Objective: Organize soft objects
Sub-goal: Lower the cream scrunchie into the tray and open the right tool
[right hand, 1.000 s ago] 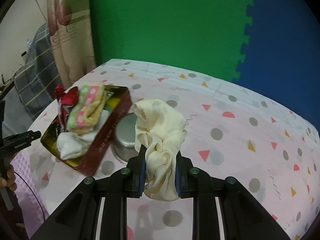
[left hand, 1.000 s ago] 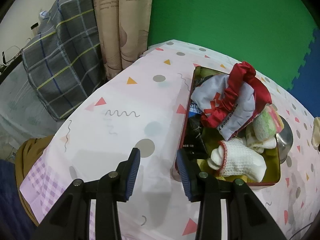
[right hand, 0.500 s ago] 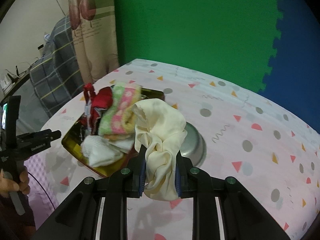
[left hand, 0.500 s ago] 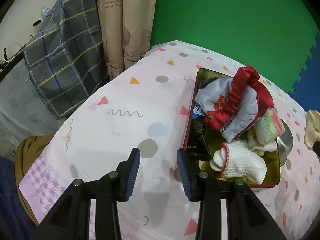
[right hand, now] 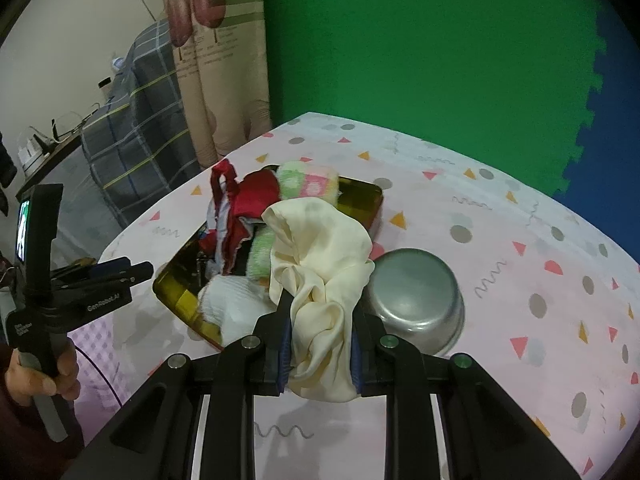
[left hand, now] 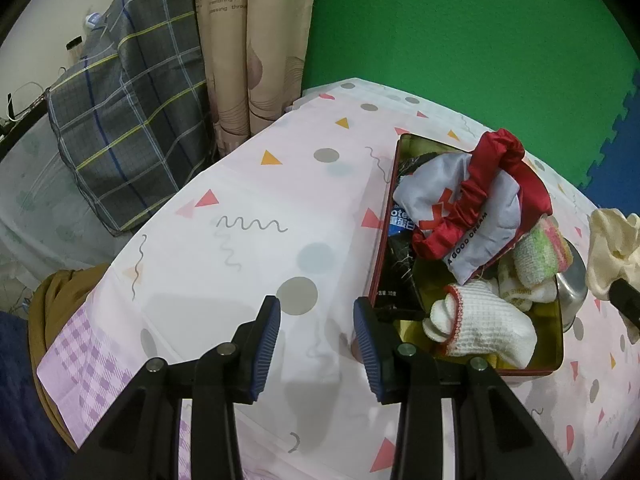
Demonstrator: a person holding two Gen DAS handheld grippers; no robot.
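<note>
My right gripper (right hand: 318, 354) is shut on a cream satin cloth (right hand: 320, 264), held above the table beside the near corner of a gold tin tray (right hand: 360, 196). From the left wrist the same cream cloth (left hand: 612, 248) shows at the far right. The tin tray (left hand: 554, 364) holds a red and grey drawstring pouch (left hand: 464, 216), a white knitted glove (left hand: 488, 332), a pink and green towel (left hand: 540, 252) and dark packets. My left gripper (left hand: 316, 344) stands open over bare tablecloth, just left of the tray, nothing between its fingers.
An upturned steel bowl (right hand: 416, 292) sits right of the tray. The patterned pink tablecloth (left hand: 256, 240) covers the table. A plaid cushion (left hand: 124, 120) and curtain (left hand: 252, 40) lie beyond the left edge. A hand (right hand: 44, 376) holds the left gripper's handle.
My right gripper has carried the cream cloth leftward toward the tray, so the cloth now appears at the right of the left wrist view. The left gripper has stayed put.
</note>
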